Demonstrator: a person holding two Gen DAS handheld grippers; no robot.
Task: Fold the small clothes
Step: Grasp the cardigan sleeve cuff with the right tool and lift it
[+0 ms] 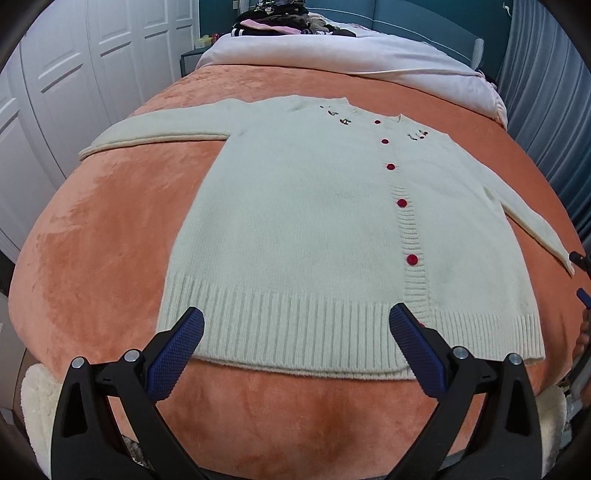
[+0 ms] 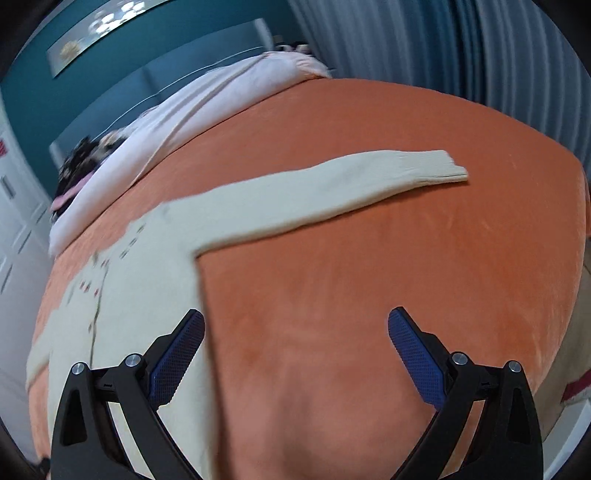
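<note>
A cream knit cardigan with red buttons lies flat, front up, on the orange bedspread, both sleeves spread out to the sides. My left gripper hovers open over the ribbed hem, nothing between its blue-padded fingers. In the right wrist view the cardigan sits at the left, and its right sleeve stretches out across the bedspread. My right gripper is open above the bedspread just right of the cardigan's side edge, holding nothing. A small part of the right gripper shows at the left wrist view's right edge.
A white duvet is bunched at the head of the bed, with a pile of dark clothes behind it. White wardrobe doors stand at the left, blue-grey curtains at the right. A fluffy white rug lies below the bed's near edge.
</note>
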